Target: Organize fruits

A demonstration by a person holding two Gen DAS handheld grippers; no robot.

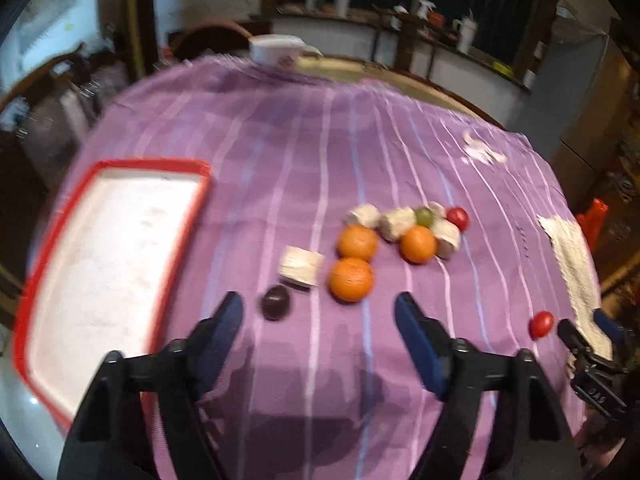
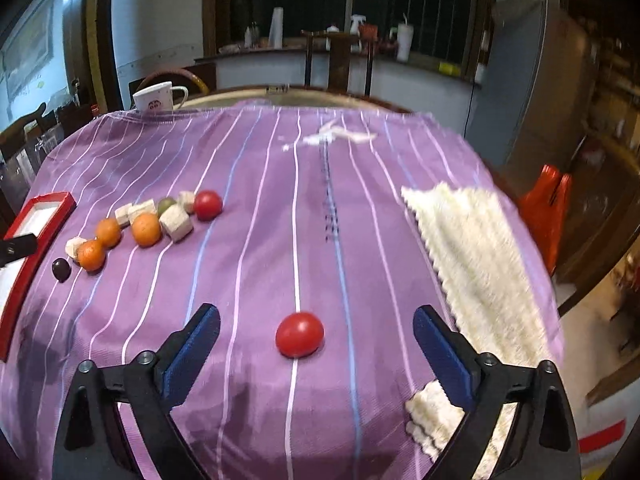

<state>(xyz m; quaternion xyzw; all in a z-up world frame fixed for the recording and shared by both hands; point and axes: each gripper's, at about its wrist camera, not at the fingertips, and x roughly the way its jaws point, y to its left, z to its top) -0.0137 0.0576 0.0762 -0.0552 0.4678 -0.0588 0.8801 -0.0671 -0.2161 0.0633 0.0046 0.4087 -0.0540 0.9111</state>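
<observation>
My left gripper is open and empty above the purple striped cloth. A dark plum lies just ahead between its fingers, toward the left one. Three oranges, a green fruit and a red tomato lie beyond, among pale wooden blocks. The red-rimmed white tray is at the left. My right gripper is open, with a second red tomato on the cloth between its fingertips. That tomato also shows in the left wrist view.
A cream knitted towel lies on the cloth's right side. A white mug stands at the table's far edge. A scrap of white paper lies on the far cloth. An orange bag sits off the table at right.
</observation>
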